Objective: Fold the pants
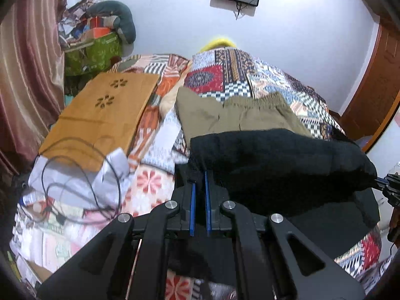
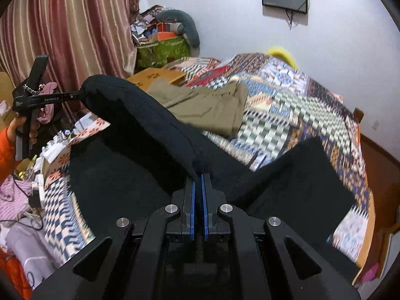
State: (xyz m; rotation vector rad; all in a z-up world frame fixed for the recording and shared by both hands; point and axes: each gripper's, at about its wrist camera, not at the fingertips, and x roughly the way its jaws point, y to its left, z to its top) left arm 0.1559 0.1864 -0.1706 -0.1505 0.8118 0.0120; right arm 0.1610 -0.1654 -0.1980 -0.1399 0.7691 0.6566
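I have both tools clamped on the black pants (image 2: 155,125): left tool (image 1: 199,182) and right tool (image 2: 198,182) each pinch one end of a lifted edge. That edge spans left to right between them, above the bed (image 2: 287,105); the rest lies nearer.

My left gripper (image 1: 199,175) and right gripper (image 2: 198,176) are each pinching an end of the pants (image 2: 140,115), which are hanging across the lower frame over the bed (image 2: 287,105). Another pair of trousers (image 1: 240,115) is lying behind them at centre; a board (image 1: 105,110) is lying at left.
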